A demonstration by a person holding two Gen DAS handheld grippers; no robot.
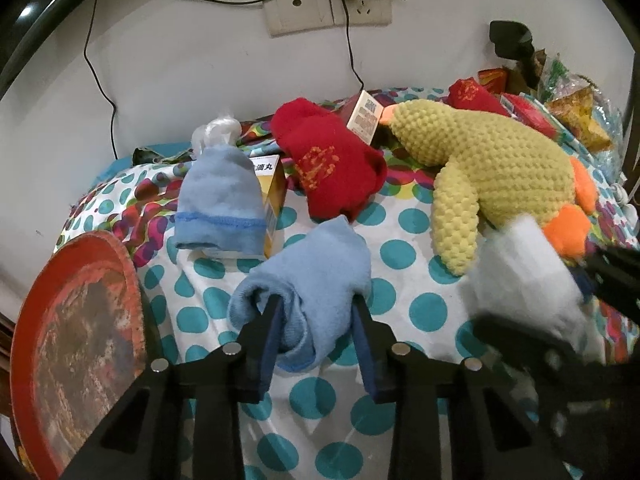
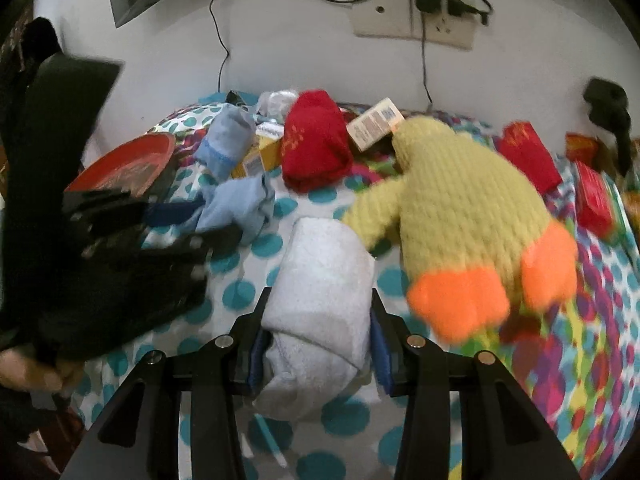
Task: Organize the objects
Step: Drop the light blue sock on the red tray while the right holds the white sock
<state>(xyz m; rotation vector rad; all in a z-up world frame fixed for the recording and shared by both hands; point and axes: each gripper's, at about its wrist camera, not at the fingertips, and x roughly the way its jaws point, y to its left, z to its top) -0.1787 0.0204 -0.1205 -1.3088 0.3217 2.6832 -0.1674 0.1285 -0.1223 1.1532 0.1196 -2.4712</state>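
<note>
Cloth with teal polka dots covers the table, and at nine o'clock in the left wrist view a round red tray with a worn, dark centre overhangs the table's edge. At eleven o'clock a pale grey-blue sock with a darker blue band is draped over a yellow cardboard box. At the centre the left gripper is clamped on a light blue rolled sock, its blue-padded fingers pressing into the fabric from both sides. At twelve o'clock lies a red knitted sock with an orange printed pattern, a small white printed carton just beside it. At two o'clock a yellow crocheted duck toy with orange feet lies on its side. At four o'clock the right gripper comes in blurred; in its own view it grips a white rolled towelling sock, jaws closed against both flanks, with the duck's orange feet just beside it at three o'clock. Red packets sit at two o'clock near the wall.
</note>
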